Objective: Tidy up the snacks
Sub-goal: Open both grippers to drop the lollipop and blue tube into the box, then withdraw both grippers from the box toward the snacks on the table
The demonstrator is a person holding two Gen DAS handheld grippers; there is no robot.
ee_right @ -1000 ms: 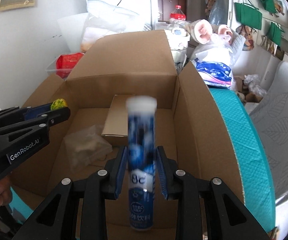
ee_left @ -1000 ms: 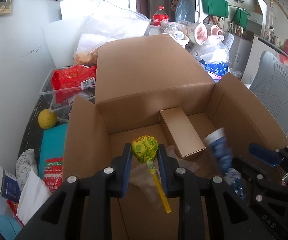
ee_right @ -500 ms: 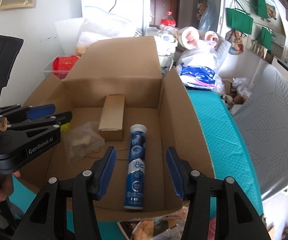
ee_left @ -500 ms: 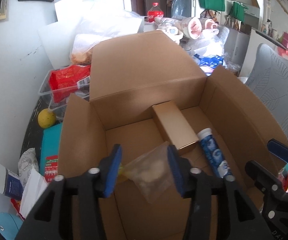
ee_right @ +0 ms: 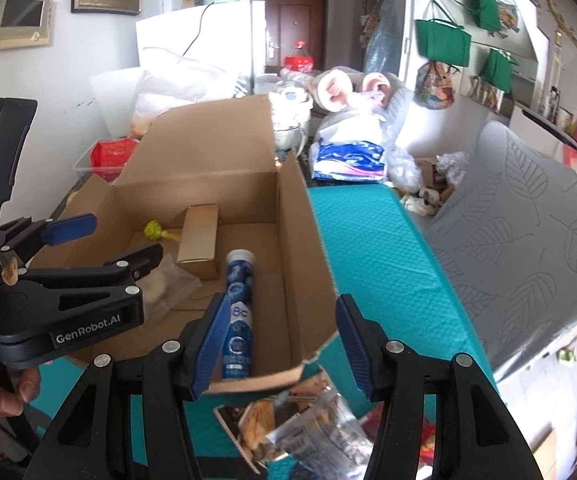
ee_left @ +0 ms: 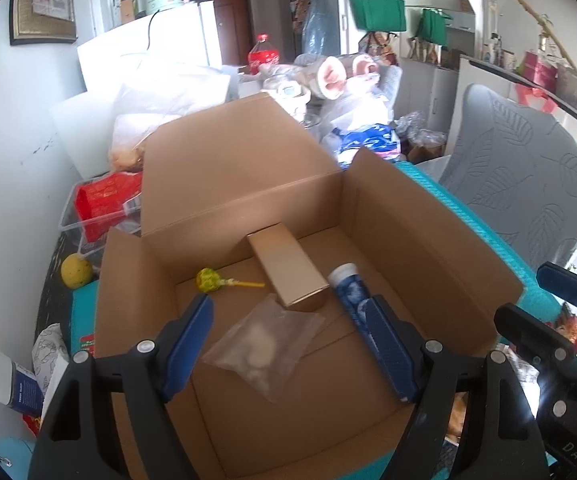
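- Cluttered living room, teal mat (ee_right: 376,248) under an open cardboard box (ee_left: 428,240)
- Boxed already: lollipop (ee_left: 207,280), gold carton (ee_left: 288,272), clear bag (ee_left: 264,340), blue tube (ee_right: 238,300)
- Left gripper (ee_left: 288,344) and right gripper (ee_right: 284,344) fingers spread, empty
- Snack packets (ee_right: 308,416) outside apparently remain

blue tube (ee_left: 353,296): lower half behind left gripper (ee_left: 288,344) finger | snack packets (ee_right: 308,428): print unreadable, cut by frame edge

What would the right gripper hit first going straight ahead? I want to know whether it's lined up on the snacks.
Probably the box's right wall or near corner: the open right gripper straddles it, snack packets lower down. Depth is unclear.
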